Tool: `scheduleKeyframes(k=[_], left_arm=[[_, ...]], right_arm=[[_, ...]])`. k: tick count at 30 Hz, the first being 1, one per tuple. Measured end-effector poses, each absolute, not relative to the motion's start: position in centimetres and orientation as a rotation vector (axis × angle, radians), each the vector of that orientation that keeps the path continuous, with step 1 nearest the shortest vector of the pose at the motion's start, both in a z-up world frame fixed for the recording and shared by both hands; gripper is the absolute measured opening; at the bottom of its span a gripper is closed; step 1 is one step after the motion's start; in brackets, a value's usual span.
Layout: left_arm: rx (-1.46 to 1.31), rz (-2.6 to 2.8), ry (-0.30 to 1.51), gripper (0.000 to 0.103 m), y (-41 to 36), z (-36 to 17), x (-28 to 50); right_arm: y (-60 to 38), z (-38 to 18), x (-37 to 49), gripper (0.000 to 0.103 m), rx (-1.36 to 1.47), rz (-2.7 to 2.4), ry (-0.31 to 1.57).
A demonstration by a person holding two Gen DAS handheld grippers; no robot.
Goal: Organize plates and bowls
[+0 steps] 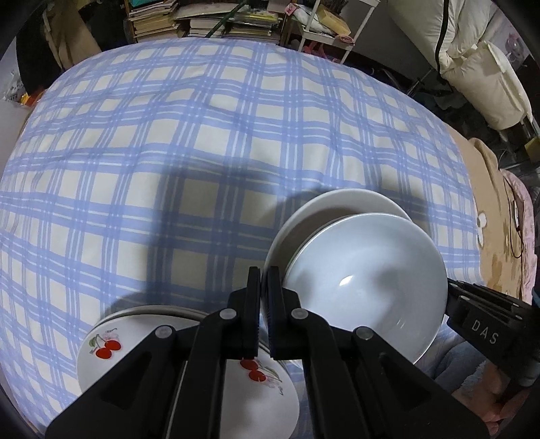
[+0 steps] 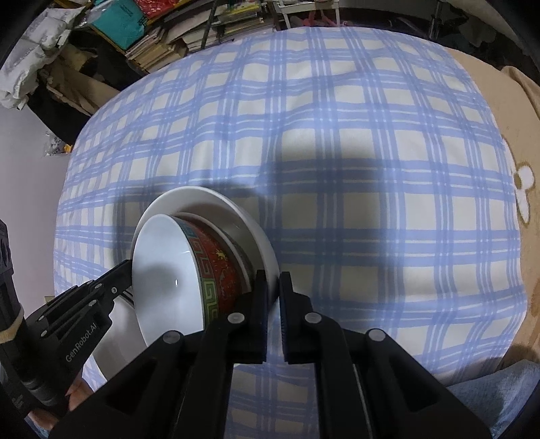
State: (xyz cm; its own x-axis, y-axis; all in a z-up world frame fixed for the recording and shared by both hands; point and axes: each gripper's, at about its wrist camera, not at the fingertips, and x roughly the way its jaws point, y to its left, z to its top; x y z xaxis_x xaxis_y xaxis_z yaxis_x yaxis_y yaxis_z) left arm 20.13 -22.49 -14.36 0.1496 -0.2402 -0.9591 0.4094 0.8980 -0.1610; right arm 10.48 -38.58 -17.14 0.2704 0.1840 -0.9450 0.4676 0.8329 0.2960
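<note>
Your left gripper (image 1: pixel 264 273) sits at lower centre of its view with its jaws pressed together and nothing between them, the tips just beside the rim of the red-patterned bowl (image 1: pixel 366 285). That bowl, white inside, stands tilted against a white plate (image 1: pixel 324 209) on the blue plaid cloth (image 1: pixel 202 135). A stack of cherry-print plates (image 1: pixel 108 347) lies at lower left, partly under your fingers. In the right wrist view your right gripper (image 2: pixel 274 280) is nearly closed, a narrow gap showing cloth and holding nothing; the bowl (image 2: pixel 216 273) leans at left centre, touching the tips. Books (image 1: pixel 158 20) pile up along the top edge.
</note>
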Motion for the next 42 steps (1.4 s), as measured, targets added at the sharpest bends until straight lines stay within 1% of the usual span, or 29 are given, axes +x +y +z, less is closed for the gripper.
scheduleKeyframes(k=[10, 15, 20, 23, 28, 32, 36, 42], left_arm=[[0.126, -0.488, 1.359, 0.001, -23.4, -12.8, 20.5], [0.167, -0.478, 1.325, 0.0, -23.8, -10.6, 19.8], [0.169, -0.469, 1.293, 0.001, -22.7, -8.6, 19.0], [0.175, -0.449, 1.286, 0.0, -21.6, -7.9, 18.3], [0.125, -0.424, 1.265, 0.0, -18.5, -6.8, 17.2], [0.136, -0.394, 1.255, 0.0, -16.5, -6.4, 16.0], [0.091, -0.362, 1.254, 0.0, -13.1, -6.6, 15.0], [0.108, -0.294, 1.265, 0.0, -9.7, -7.7, 13.9]], right_arm=[[-39.9, -15.0, 10.1, 0.011, 0.583, -0.231, 1.282], [-40.1, -13.5, 9.5, 0.011, 0.597, -0.232, 1.267], [-38.7, -11.5, 9.2, 0.011, 0.583, -0.214, 1.247], [-37.2, -10.4, 8.9, 0.011, 0.539, -0.21, 1.23], [-35.1, -9.6, 8.1, 0.011, 0.536, -0.181, 1.211], [-32.8, -9.2, 7.6, 0.011, 0.522, -0.159, 1.202], [-30.6, -9.8, 7.1, 0.011, 0.528, -0.123, 1.206], [-27.0, -11.7, 6.6, 0.011, 0.551, -0.07, 1.192]])
